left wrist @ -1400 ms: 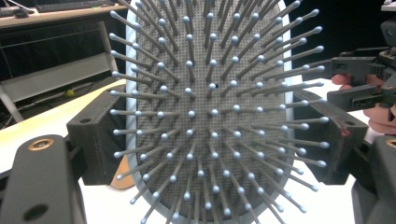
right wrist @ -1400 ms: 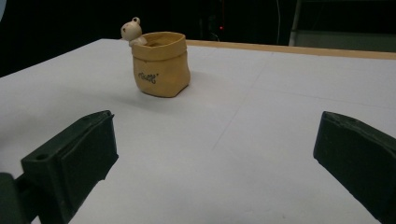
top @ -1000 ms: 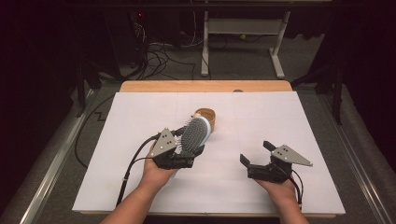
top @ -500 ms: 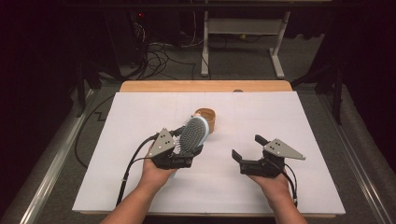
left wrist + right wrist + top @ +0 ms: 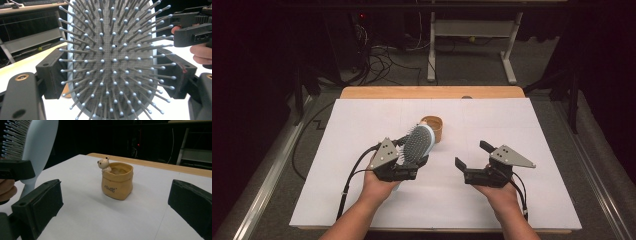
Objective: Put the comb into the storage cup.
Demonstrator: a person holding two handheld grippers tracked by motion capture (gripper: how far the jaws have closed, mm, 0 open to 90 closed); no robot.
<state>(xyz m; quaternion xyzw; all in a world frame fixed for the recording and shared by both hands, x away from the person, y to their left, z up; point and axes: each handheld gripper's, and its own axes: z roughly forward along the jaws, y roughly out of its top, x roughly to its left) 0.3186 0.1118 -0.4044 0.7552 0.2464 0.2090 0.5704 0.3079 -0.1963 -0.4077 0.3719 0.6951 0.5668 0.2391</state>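
Showing one small dark printed mark on the front of the tan sack-shaped pot (image 5: 117,184) in the right gripper view, its letters too small and blurred for reading; carrying no other legible writing.

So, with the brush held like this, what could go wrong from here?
1. The left gripper clamps the pale blue paddle hairbrush only by the edges of its head, bristles up; it could twist or slip out.
2. The small tan bag-shaped pot with a bear figure stands close behind the brush; a swing could tip it.
3. The right gripper, open, is near the brush and may catch the grey bristles.
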